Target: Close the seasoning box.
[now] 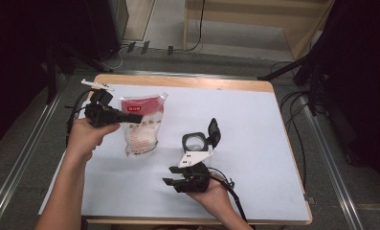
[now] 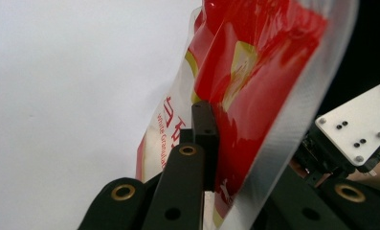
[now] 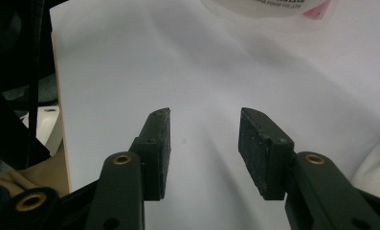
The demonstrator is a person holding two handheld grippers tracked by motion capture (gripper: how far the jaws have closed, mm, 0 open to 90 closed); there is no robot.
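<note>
Left gripper raised in left hand, jaws clamped together, pointing right. Right gripper low in right hand, jaws spread apart, pointing left.

A lab-style recording bay: white-topped table on grey floor, dark curtains at both sides, loose cables, metal floor rails.

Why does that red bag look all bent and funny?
The left gripper has its jaws pinched on the red and clear bag, so the plastic buckles at the grip. Nothing has spilled. The small container simply has its black lid flipped open. The right gripper is open, holding nothing.
</note>
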